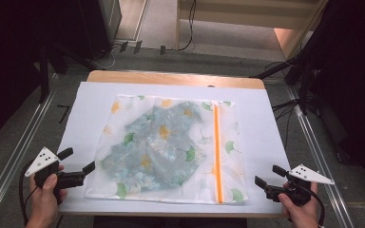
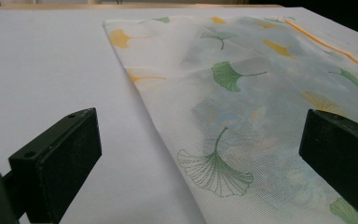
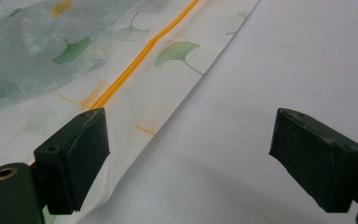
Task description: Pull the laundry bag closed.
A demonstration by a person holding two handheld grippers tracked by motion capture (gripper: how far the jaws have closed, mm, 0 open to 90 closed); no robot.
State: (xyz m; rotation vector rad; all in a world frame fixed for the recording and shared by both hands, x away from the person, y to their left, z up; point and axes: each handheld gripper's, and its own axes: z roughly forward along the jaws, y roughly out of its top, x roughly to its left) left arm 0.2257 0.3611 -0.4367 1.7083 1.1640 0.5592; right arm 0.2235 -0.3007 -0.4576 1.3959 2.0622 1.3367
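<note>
Mesh bag [image 1: 166, 147] lying flat mid-frame, orange zipper [image 1: 216, 152] toward the right.
Left gripper [image 1: 78, 161] lower left, right gripper [image 1: 268, 175] lower right, both wide open, holding nothing.

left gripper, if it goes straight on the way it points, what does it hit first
Probably the near left edge of the mesh bag: the left gripper stands open with that edge running up between its jaws, though how far off is unclear.

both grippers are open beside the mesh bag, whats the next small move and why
Probably ease the left gripper forward onto the near-left edge of the mesh bag and close. Its jaws stand open with that edge already between them, the bag lies flat and unheld, and the right gripper waits open off the bag's zipper side.
</note>
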